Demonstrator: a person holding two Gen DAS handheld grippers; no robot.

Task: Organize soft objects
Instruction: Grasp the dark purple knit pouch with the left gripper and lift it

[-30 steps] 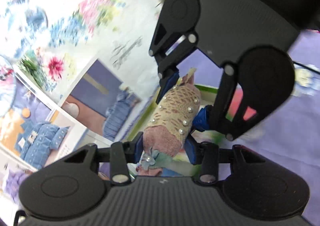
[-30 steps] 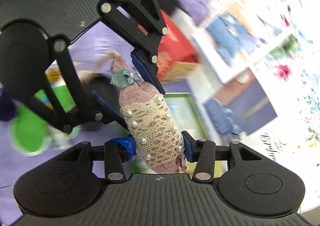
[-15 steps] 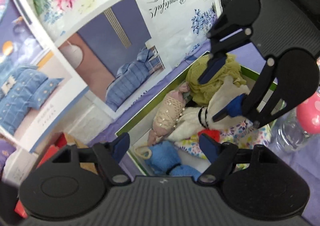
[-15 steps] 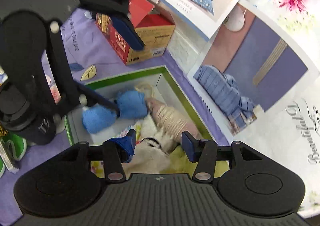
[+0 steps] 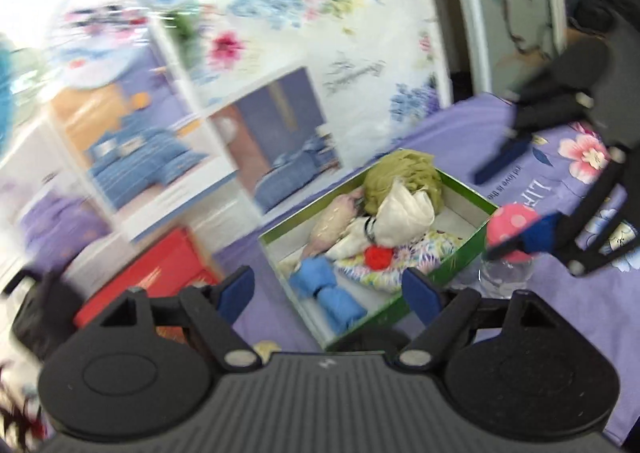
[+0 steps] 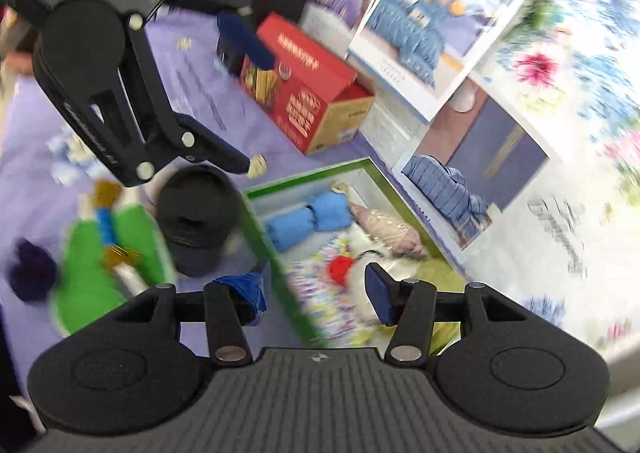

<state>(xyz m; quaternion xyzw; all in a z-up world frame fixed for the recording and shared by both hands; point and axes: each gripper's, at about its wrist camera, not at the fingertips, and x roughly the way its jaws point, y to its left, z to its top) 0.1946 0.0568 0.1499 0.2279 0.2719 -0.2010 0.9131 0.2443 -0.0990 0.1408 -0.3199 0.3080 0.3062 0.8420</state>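
A green-rimmed box (image 5: 472, 199) (image 6: 264, 237) stands on the purple cloth. In it lie the pink lace pouch (image 5: 332, 223) (image 6: 384, 227), a blue rolled cloth (image 5: 328, 291) (image 6: 308, 215), an olive cloth (image 5: 404, 173), a white cloth (image 5: 404, 213), a red ball (image 5: 378, 256) (image 6: 340, 268) and a floral cloth (image 5: 404, 259). My left gripper (image 5: 330, 295) is open and empty, above the box's near end. My right gripper (image 6: 318, 293) is open and empty, above the box's long side. Each gripper shows in the other's view.
A red carton (image 6: 308, 85) (image 5: 148, 277) stands beside the box. A black cap (image 6: 196, 217), a green soft toy (image 6: 100, 253) and a dark purple ball (image 6: 32, 275) lie on the cloth. A bottle with a pink cap (image 5: 510, 253) stands by the box. Bedding pictures (image 5: 272, 137) line the back.
Both grippers let go of the pink lace pouch, which now lies in the box. Both have opened and drawn back and apart from the box.
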